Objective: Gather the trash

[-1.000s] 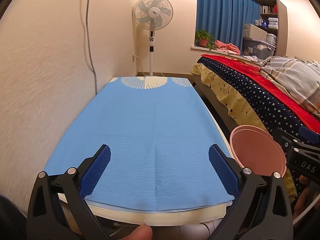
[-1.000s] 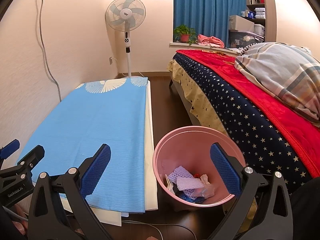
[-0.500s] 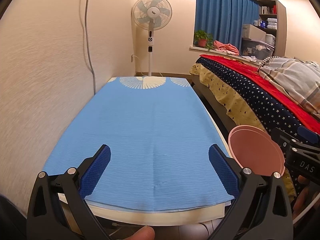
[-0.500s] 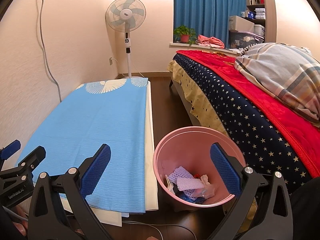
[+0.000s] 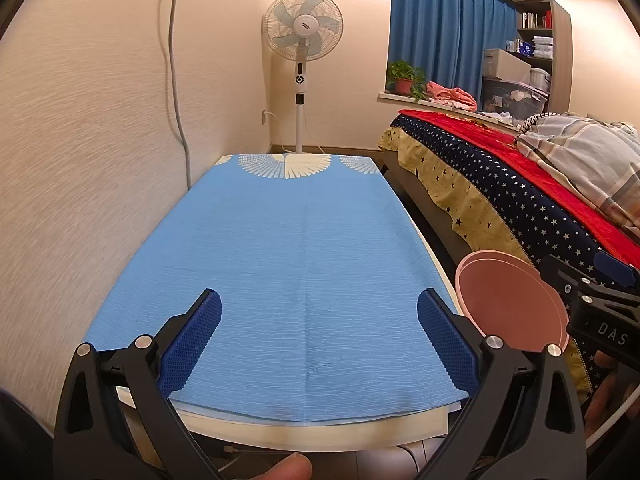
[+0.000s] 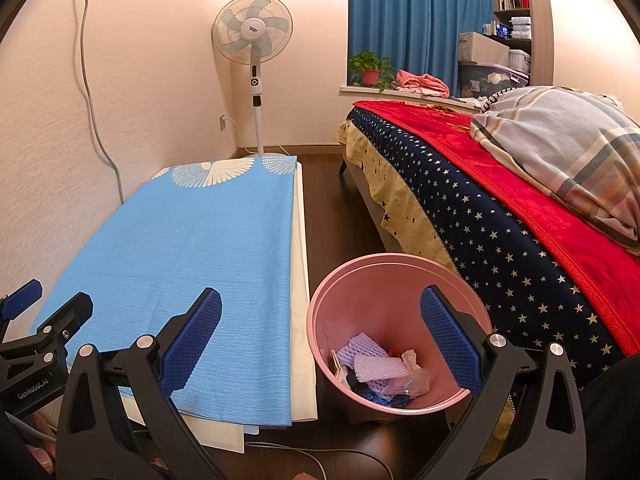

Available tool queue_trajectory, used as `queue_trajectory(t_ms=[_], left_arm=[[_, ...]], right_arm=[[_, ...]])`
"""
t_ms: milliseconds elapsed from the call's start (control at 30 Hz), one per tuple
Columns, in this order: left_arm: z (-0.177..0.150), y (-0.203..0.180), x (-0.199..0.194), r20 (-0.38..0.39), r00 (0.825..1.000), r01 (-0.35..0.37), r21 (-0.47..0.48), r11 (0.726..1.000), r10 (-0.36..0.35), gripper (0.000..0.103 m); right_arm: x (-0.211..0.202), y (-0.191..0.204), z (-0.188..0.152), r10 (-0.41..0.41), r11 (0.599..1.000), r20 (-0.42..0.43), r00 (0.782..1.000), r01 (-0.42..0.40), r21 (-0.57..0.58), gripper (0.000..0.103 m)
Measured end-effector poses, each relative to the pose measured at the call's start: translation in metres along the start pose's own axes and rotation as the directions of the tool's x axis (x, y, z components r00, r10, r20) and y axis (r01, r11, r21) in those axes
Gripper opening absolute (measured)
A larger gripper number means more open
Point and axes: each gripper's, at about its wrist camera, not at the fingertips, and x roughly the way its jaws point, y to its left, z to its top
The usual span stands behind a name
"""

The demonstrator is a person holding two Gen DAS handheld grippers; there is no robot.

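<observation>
Both grippers held wide apart, with nothing between the jaws, over a blue cloth and a pink bin.

We see our left gripper (image 5: 319, 342) above the blue cloth (image 5: 296, 264), our right gripper (image 6: 320, 340) over the pink bin (image 6: 344, 292) at lower centre of its frame; trash (image 6: 380, 368) lies inside. "GenRobot.AI" reads on the left gripper at lower left of the right view, "DAS" on the right gripper at the lower right edge of the left view.

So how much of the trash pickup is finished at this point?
It looks nearly done. Wrappers and foam netting already lie in the pink bin. Nothing is in hand: the left gripper and right gripper are both open and empty. The blue cloth shows no litter, so nothing visible is left to collect.
</observation>
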Motion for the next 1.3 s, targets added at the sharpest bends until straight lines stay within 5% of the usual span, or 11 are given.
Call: queue_trajectory(t_ms=[1300], left_arm=[[0.0024,-0.0079,-0.0005,0.004,1.000,0.012,-0.008,1.000,-0.012,0.095]], right_arm=[[-0.0002,0.0026,-0.0001,-0.003,1.000,-0.004,1.000,0.003,-0.005,0.098]])
